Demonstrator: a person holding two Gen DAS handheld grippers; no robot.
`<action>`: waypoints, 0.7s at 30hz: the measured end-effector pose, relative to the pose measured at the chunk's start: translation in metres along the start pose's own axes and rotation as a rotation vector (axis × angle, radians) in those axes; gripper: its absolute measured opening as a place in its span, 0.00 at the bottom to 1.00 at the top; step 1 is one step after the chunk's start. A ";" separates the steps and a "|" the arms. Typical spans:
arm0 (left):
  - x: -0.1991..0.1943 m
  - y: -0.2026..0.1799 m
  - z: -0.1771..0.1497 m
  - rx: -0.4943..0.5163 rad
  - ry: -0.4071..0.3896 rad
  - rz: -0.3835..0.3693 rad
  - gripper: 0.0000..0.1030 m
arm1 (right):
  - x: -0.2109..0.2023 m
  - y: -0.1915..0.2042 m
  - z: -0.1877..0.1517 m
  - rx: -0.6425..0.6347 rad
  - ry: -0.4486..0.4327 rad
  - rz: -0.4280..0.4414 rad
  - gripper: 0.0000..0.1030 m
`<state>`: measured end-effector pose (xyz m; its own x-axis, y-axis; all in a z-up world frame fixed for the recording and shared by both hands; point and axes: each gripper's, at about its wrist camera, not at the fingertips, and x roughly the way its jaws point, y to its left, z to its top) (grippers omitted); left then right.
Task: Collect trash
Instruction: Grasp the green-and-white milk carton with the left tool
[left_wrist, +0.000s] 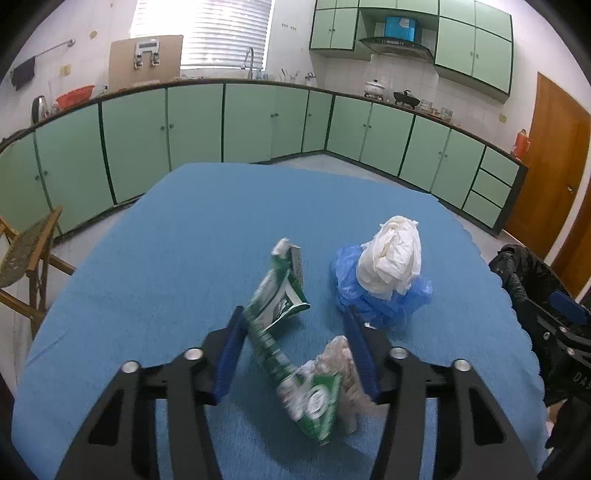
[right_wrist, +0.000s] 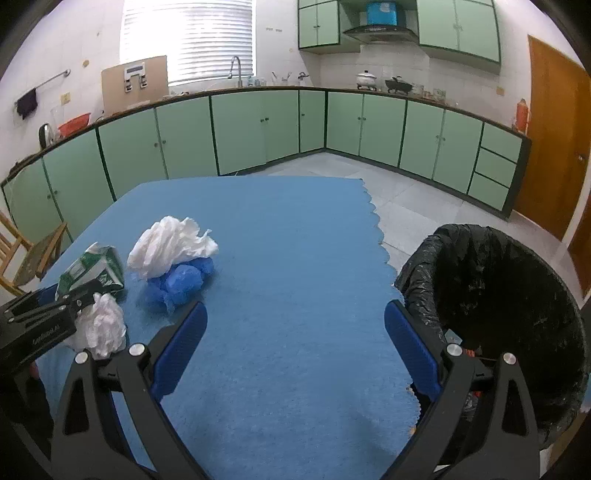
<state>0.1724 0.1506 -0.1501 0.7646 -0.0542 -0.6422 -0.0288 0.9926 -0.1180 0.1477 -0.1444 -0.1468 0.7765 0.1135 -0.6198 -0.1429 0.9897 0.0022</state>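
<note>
Clearly the green wrapper (left_wrist: 280, 332) and crumpled clear plastic (left_wrist: 343, 373), both beside the white-and-blue wad (left_wrist: 388, 273) on the worktop (left_wrist: 166, 240), look feather-light, crackly and slippery. The left gripper's (left_wrist: 295, 354) fingers straddle them half-open without pinching; best squeeze the bunched middle. The right gripper (right_wrist: 295, 347) gapes wide and empty beside the bin (right_wrist: 498, 295).

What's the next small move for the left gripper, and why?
Probably close the left gripper: its jaws stand open around the green wrapper and the crumpled clear plastic on the blue cloth, nothing gripped yet. The black-lined bin waits right of the table.

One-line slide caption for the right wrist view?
Open right gripper hovers over blue tablecloth, black-lined bin alongside.
</note>
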 end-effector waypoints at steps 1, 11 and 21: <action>0.000 0.000 -0.001 0.000 0.001 -0.003 0.43 | 0.000 0.001 0.000 -0.004 0.002 0.001 0.91; 0.009 0.003 -0.004 -0.004 0.029 -0.009 0.36 | 0.001 0.018 -0.001 -0.032 0.009 0.036 0.91; 0.010 -0.005 -0.004 0.012 0.022 -0.009 0.31 | -0.001 0.024 0.002 -0.039 0.010 0.058 0.91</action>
<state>0.1780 0.1443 -0.1589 0.7503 -0.0655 -0.6578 -0.0139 0.9933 -0.1148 0.1448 -0.1200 -0.1446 0.7598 0.1691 -0.6278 -0.2114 0.9774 0.0074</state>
